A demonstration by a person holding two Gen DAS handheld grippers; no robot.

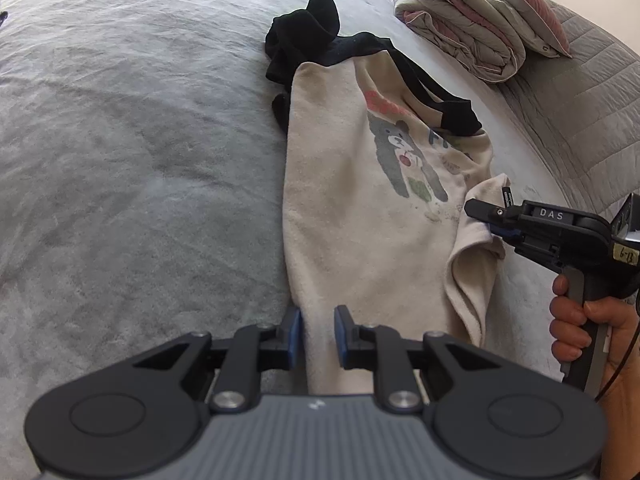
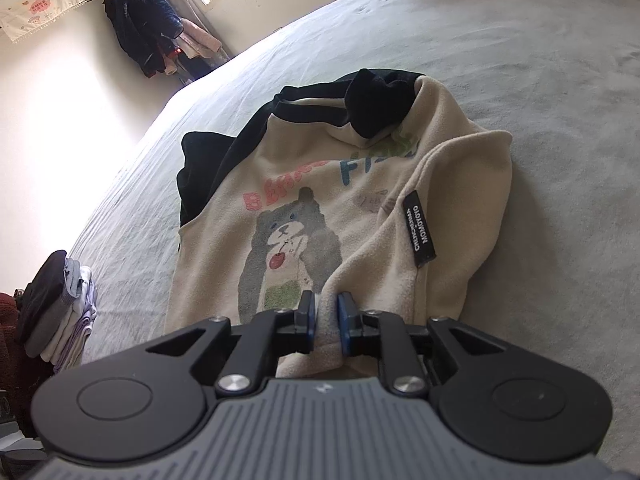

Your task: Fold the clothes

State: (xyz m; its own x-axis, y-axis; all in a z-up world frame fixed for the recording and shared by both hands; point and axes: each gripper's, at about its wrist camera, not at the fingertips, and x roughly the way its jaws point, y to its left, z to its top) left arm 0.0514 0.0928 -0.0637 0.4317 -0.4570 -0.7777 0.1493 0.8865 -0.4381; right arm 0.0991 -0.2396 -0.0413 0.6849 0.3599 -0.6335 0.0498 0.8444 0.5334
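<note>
A cream sweatshirt (image 1: 340, 200) with a bear print and black sleeves (image 1: 308, 36) lies on the grey bedspread (image 1: 120, 160). One black cuff (image 2: 376, 100) is folded over its chest. My left gripper (image 1: 318, 334) is shut on the near hem, with cream cloth filling the gap between its blue pads. In the left wrist view my right gripper (image 1: 486, 220) comes in from the right and pinches a raised fold of the garment's side, held by a person's hand (image 1: 572, 320). In its own view the right gripper (image 2: 327, 322) has the cream sweatshirt (image 2: 320, 168) pressed between its pads, near a black label (image 2: 418, 232).
A folded quilt (image 1: 460, 28) and a pink pillow (image 1: 520, 0) lie at the head of the bed, by a grey quilted headboard (image 1: 580, 120). A stack of folded clothes (image 2: 60, 304) sits at the bed's left edge. Dark clothes (image 2: 148, 32) hang by the window.
</note>
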